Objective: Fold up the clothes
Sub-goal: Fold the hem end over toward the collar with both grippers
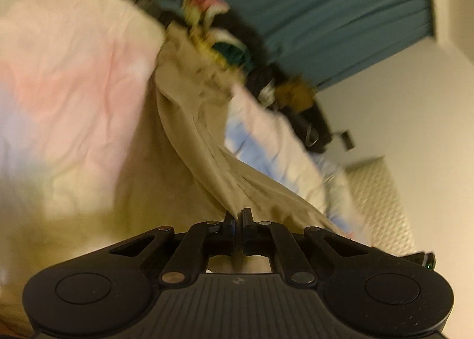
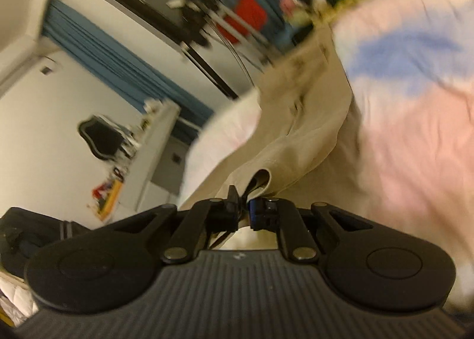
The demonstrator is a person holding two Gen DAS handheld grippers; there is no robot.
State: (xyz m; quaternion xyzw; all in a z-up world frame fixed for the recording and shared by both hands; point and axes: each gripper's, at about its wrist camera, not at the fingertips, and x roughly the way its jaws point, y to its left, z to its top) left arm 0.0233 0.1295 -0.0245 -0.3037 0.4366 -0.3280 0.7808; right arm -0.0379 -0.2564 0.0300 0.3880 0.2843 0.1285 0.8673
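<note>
Khaki garment [image 1: 189,143], trousers by our guess, hangs stretched between us: left gripper [image 1: 238,216] pinched on one edge, right gripper [image 2: 243,202] clamped on a hem, over the pastel bedspread [image 1: 74,72]. No finished fold shows; more clothes [image 1: 213,30] lie piled far off.

Each hand-held gripper [image 1: 238,216] [image 2: 243,202] is black, with a ribbed grey body, round silver rivets and two disc-shaped lobes.
</note>
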